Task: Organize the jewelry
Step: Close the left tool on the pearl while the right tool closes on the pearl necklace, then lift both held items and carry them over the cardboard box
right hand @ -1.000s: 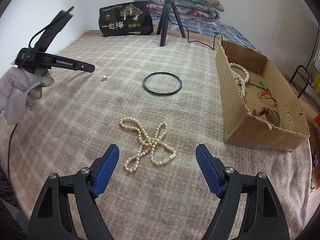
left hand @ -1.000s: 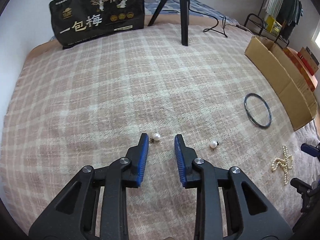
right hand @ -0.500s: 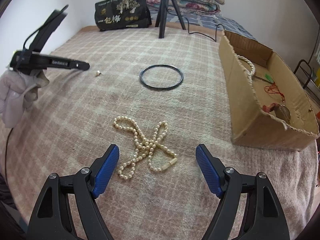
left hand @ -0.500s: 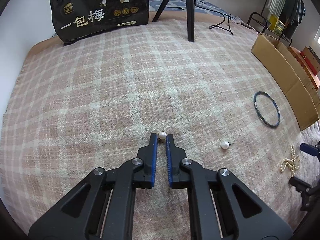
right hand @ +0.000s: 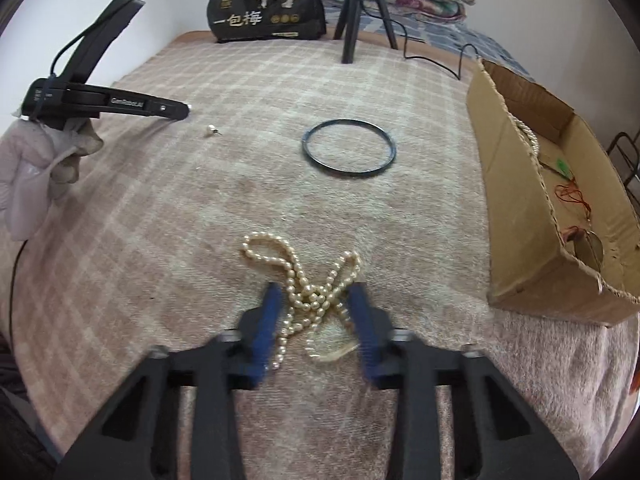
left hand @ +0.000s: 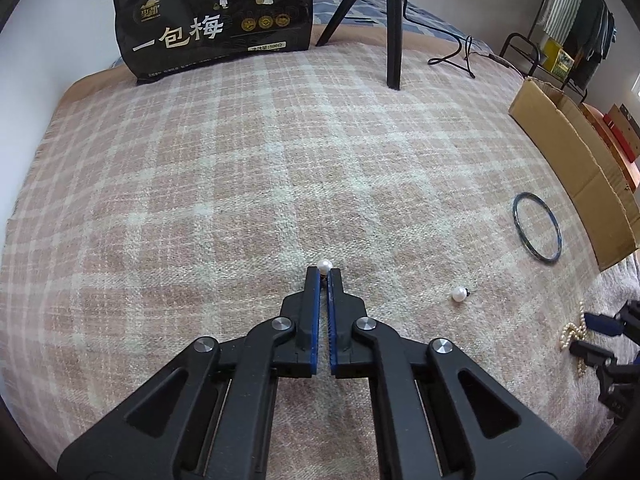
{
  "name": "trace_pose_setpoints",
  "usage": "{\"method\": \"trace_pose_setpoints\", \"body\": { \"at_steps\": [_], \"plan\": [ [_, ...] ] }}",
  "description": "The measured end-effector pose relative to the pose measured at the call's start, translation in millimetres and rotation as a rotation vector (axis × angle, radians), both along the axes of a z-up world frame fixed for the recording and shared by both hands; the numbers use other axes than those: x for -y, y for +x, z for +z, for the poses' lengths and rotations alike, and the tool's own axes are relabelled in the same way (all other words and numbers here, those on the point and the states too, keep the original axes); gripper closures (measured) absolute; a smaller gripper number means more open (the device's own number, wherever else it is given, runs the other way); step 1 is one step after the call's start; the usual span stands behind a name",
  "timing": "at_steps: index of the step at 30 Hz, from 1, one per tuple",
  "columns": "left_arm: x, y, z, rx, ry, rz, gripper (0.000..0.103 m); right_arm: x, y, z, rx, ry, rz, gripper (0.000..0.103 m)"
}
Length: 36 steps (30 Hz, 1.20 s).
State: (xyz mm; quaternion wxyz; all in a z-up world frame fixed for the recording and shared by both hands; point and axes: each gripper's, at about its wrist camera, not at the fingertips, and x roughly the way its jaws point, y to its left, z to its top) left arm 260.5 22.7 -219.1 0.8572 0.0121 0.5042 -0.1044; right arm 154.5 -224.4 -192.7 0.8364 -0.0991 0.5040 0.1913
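We see the left claw (left hand: 324, 271) squeezed tight, with a small pearl earring (left hand: 324, 266) pinched right at its tips. Its blue pads (left hand: 315, 316) almost touch each other. A second pearl earring (left hand: 459, 293) lies on the checked blanket (left hand: 240, 168) off to the right of this claw, and a dark ring bangle (left hand: 537, 231) lies farther right, near a cardboard box (left hand: 576, 176). Straight ahead, far from the claw, a black bag (left hand: 216, 20) stands beside a tripod (left hand: 390, 20). The right claw (right hand: 316, 296) has just been closing, and its picture is blurry. A pearl necklace (right hand: 308, 292) lies in a heap between its two fingers (right hand: 266, 320), which sit close on both sides of the beads. We cannot tell if the pads press on the beads. To the left of this claw, a gloved hand (right hand: 36, 168) holds the other claw's handle. Inside the box, to the right, more pearls (right hand: 528, 136) hang over the wall.
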Motion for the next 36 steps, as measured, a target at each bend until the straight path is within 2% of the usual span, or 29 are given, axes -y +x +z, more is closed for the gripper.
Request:
{"method": "trace_pose_setpoints", "body": {
  "at_steps": [2,9,24,36],
  "plan": [
    [-0.8,-1.3,1.1,0.003,-0.002,0.003,0.102,-0.9,0.2,0.6,-0.003,0.003,0.004,0.093],
    [-1.7,-4.1,6.4,0.022,-0.004,0.014,0.102,0.8,-1.1,7.5,0.014,0.034,-0.002,0.097],
    [-14.8,-10.0,32.3,0.076,-0.047,0.051,0.103,3.8,-0.1,38.4,0.063,0.109,-0.011,0.097],
    [-22.1,-22.7,68.5,0.141,-0.111,0.067,0.103,14.9,5.8,82.4,0.167,0.154,-0.04,0.097]
  ]
}}
